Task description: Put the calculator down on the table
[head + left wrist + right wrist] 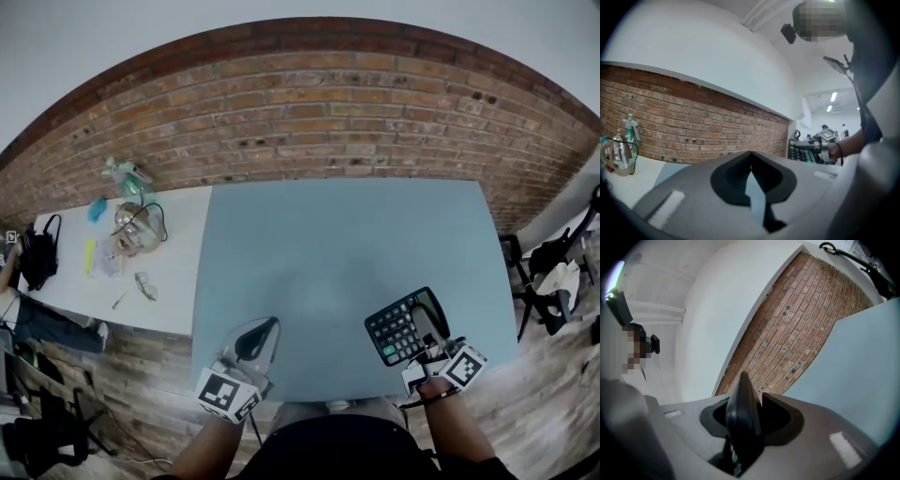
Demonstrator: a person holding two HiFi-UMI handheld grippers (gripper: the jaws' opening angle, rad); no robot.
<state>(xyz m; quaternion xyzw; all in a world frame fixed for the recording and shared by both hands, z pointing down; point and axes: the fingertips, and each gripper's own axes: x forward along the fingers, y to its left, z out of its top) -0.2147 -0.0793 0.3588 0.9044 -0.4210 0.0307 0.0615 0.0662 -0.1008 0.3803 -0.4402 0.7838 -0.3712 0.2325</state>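
1. Calculator (394, 328): the right gripper (424, 330) has it clamped by its near edge. The keys face up and the body reaches out ahead of the jaws, over the near right part of the table (337, 253). It looks clear of the table to me, though I can't tell for sure that its far edge isn't touching.
2. The left gripper (265, 330) has its jaws closed tip to tip on nothing, well off to the side of the right jaws. It has no part in this step and is best kept out of the way.
3. To set it down well, I'd level the right jaws first. That way the calculator's back meets the table beneath them flat and not on one corner.
4. Lower it gently until the back rests along its whole length. A slim plastic case let go early would likely clatter or skid.
5. Only then part the jaws, wide enough to clear both faces. Draw them straight back off the calculator so they don't drag it toward the table's edge, just behind the jaws.
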